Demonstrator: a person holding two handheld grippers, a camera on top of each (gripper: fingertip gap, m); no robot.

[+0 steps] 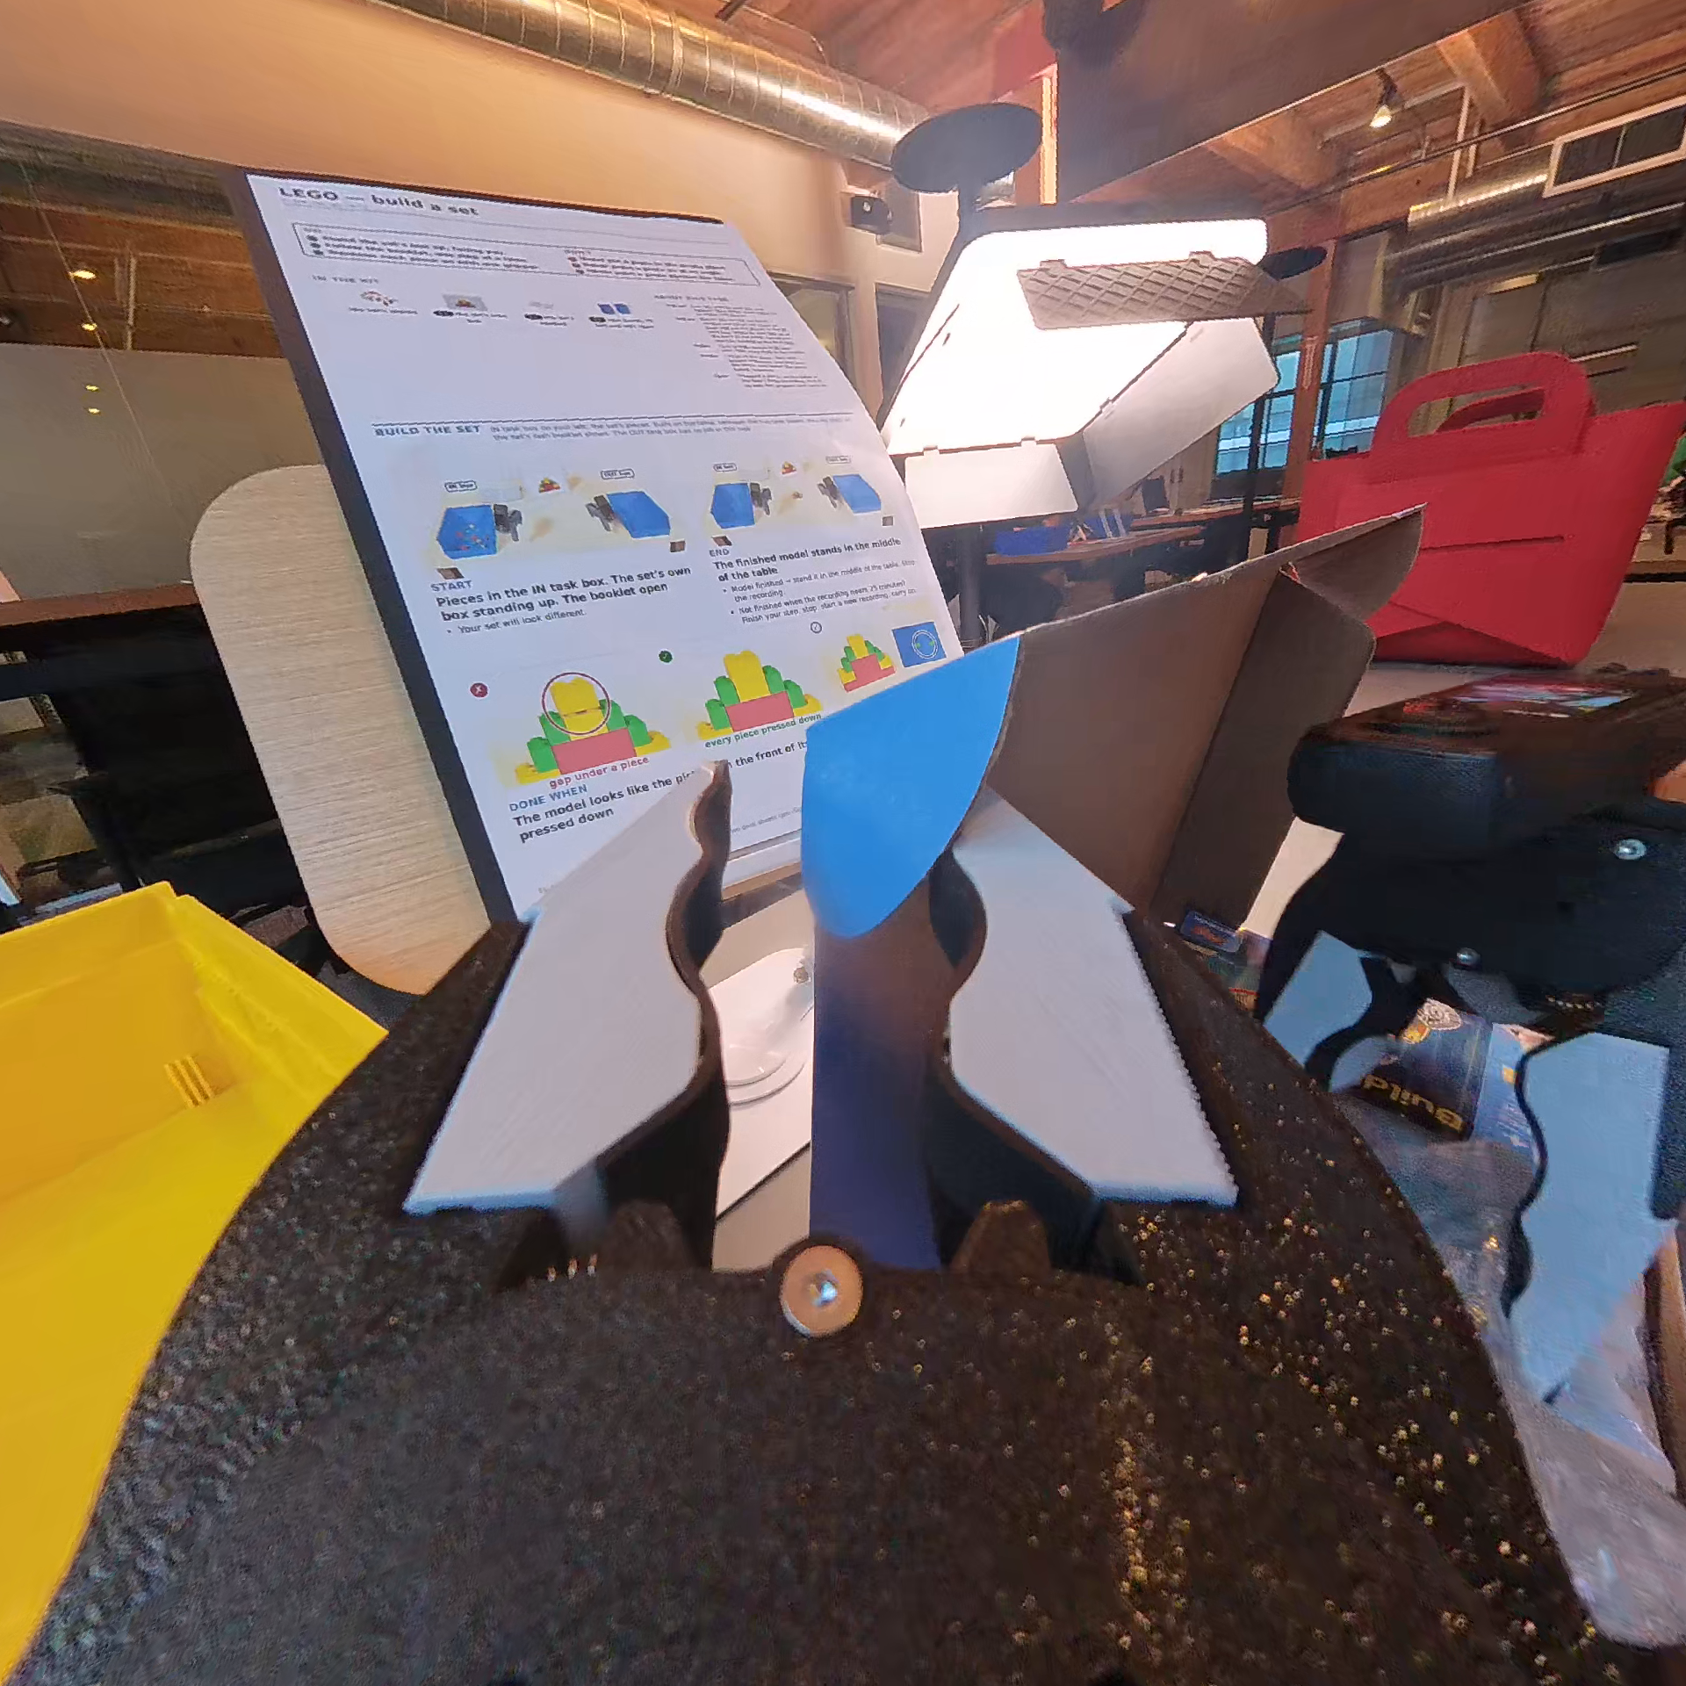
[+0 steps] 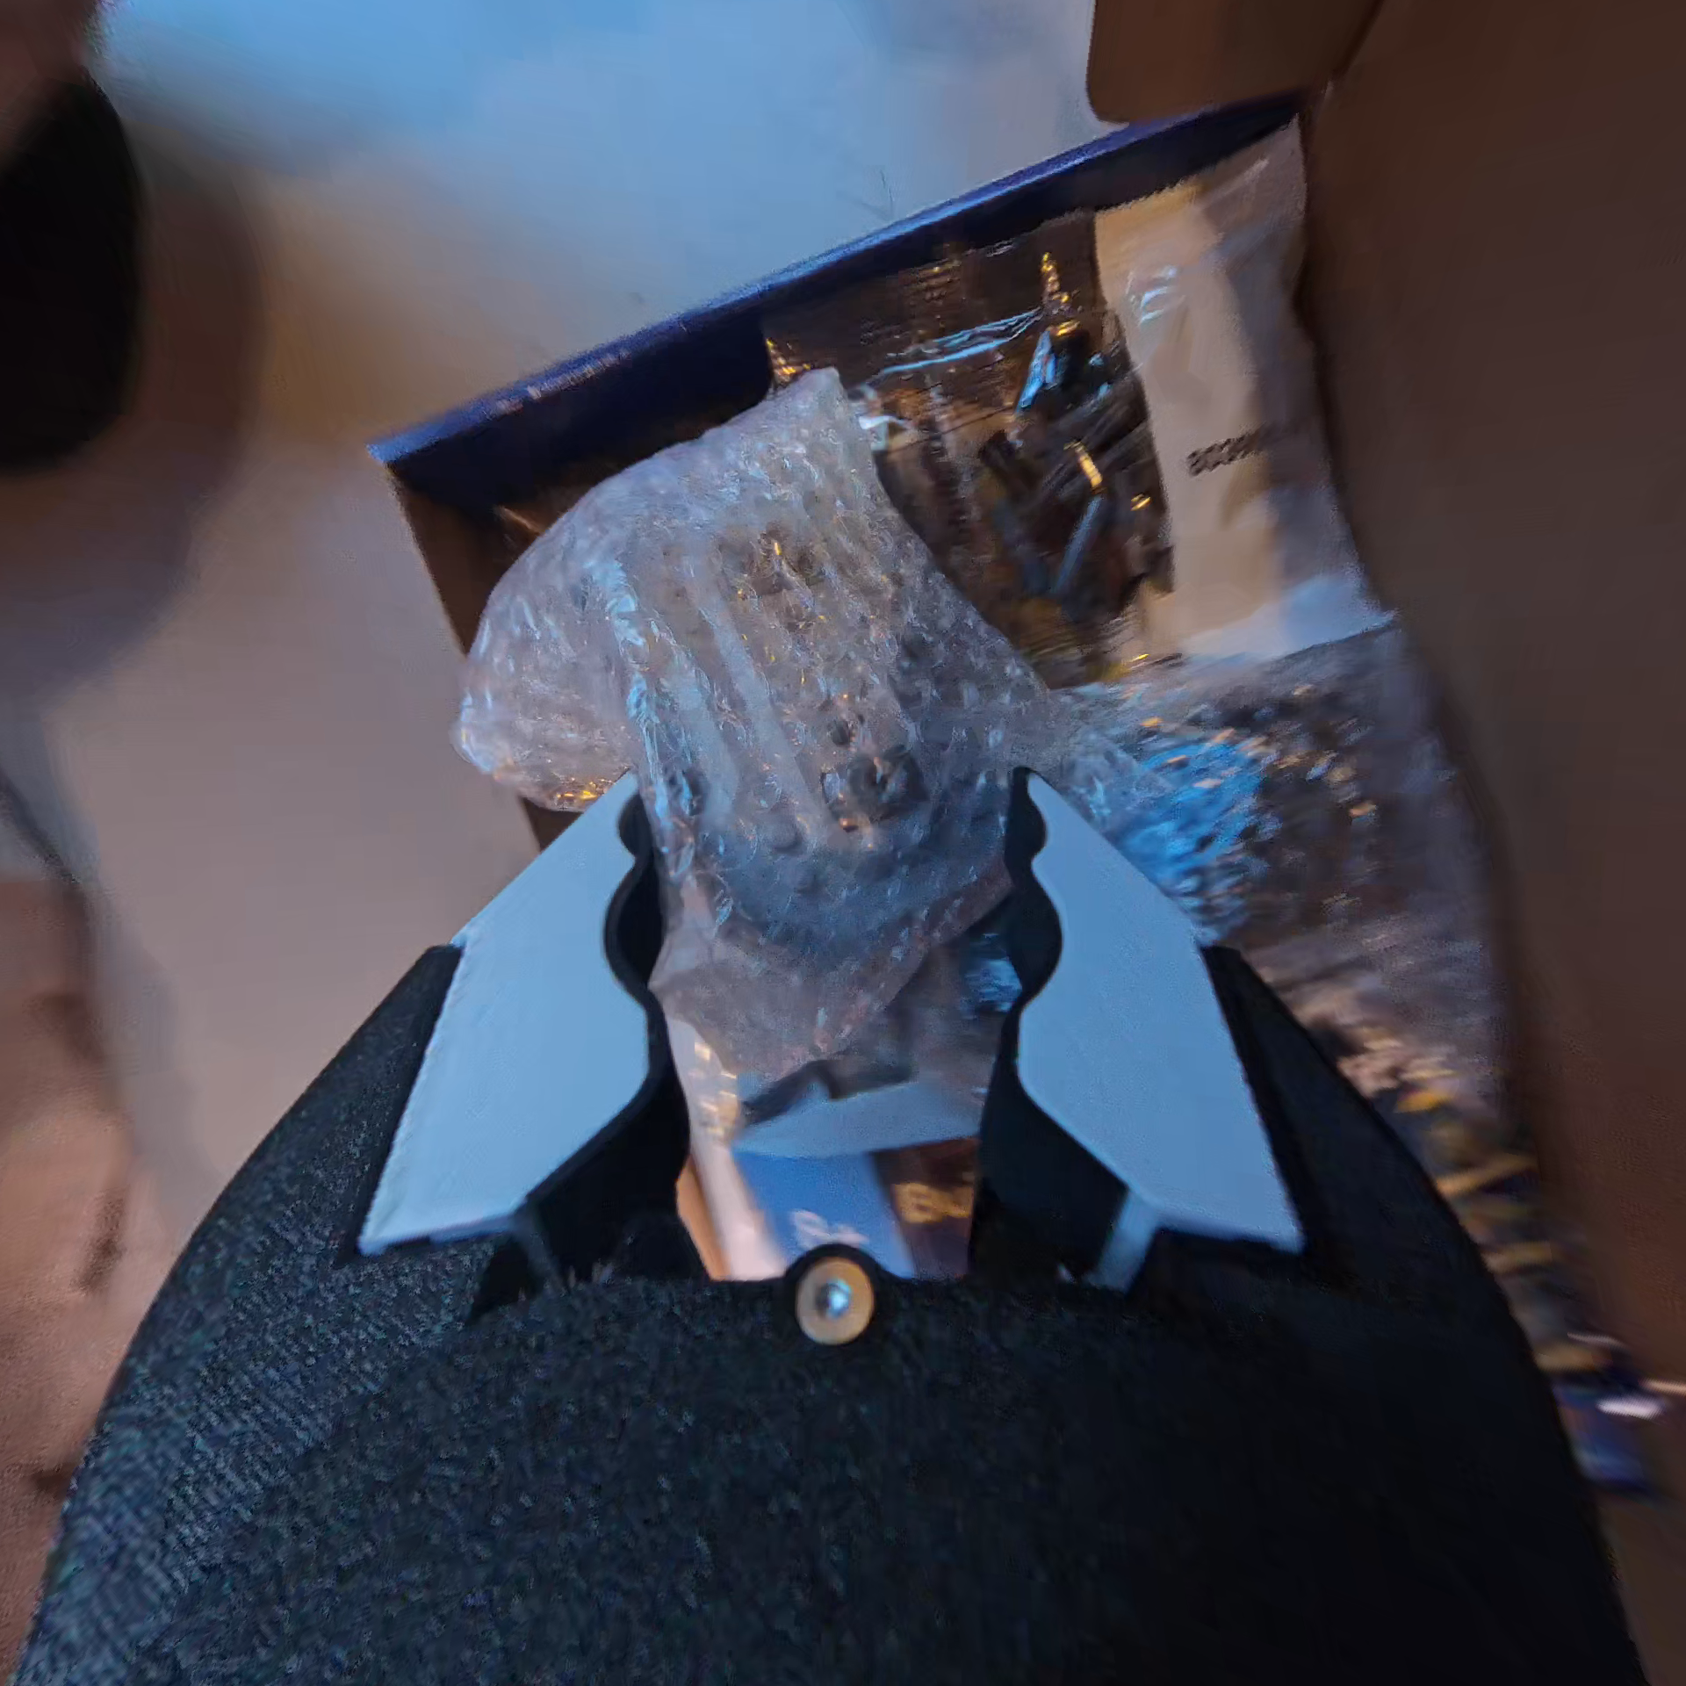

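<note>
Two grippers tilt upward: left gripper pinches a blue flap, right gripper clamps a bubble-wrap bundle.

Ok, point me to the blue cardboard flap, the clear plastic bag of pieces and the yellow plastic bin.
Blue cardboard flap (image 1: 899, 794), left wrist view, its broad blue face.
Clear plastic bag of pieces (image 2: 775, 693), right wrist view, its crinkled middle.
Yellow plastic bin (image 1: 109, 1077), left wrist view, its inner wall.

Beyond the claw, a silver ceiling duct crosses wooden beams; a bright lamp panel glows beside distant windows.
</note>
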